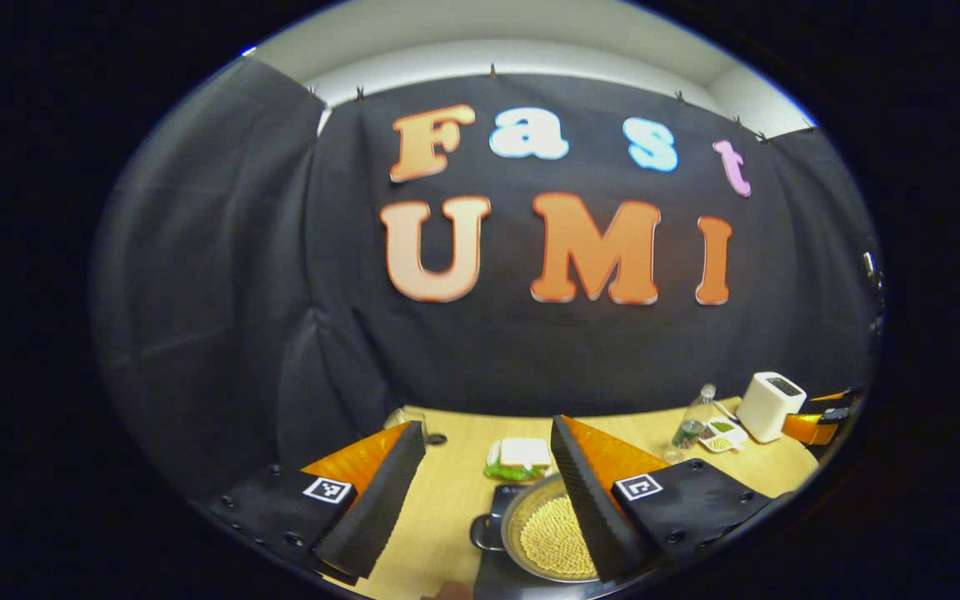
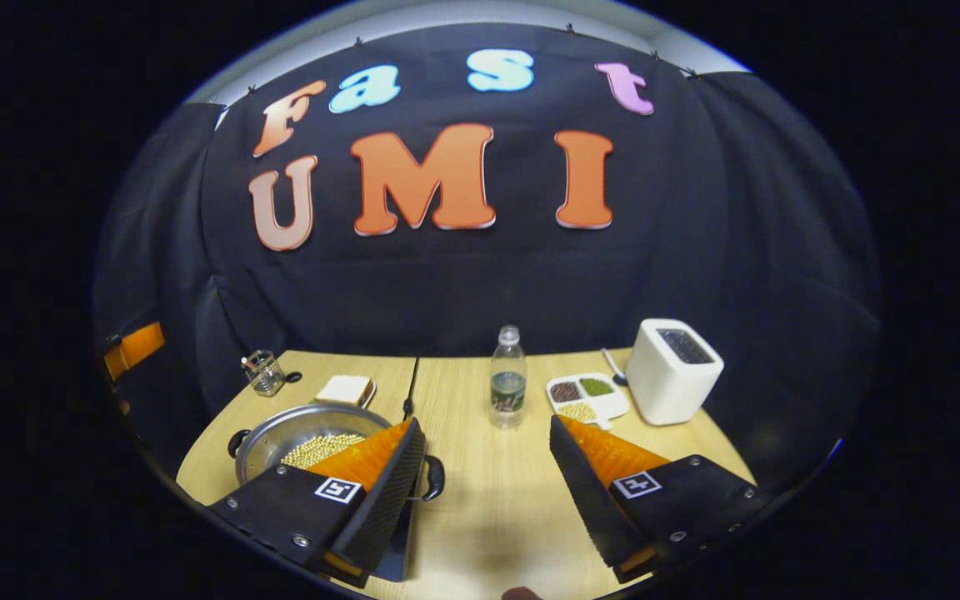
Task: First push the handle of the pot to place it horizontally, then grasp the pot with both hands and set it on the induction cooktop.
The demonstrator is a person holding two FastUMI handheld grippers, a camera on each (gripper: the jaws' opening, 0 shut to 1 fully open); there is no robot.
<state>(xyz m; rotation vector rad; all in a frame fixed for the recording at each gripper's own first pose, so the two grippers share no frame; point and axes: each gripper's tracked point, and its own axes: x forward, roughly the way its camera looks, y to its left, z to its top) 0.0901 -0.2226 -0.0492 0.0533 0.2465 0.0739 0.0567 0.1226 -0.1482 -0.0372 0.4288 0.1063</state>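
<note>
While the wooden table (image 2: 480, 492) is spreading across the lower half of both views, the pot (image 2: 305, 437) of pale beans is sitting on the dark induction cooktop (image 1: 501, 500), at lower left in the right gripper view and bottom centre in the left gripper view. Both grippers are hovering released above it, the left gripper (image 1: 488, 492) and right gripper (image 2: 487, 492) each with fingers spread wide, gripping nothing. Farther back, a white toaster (image 2: 673, 371) and a water bottle (image 2: 508, 379) are standing at right.

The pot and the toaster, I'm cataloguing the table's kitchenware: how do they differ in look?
The pot is a low, round, shiny metal vessel with dark side handles, open-topped and holding pale beans; the toaster is a taller white box with rounded corners and a slot on top. The pot sits toward the table's left, the toaster toward its right. Both stand upright on it.
</note>
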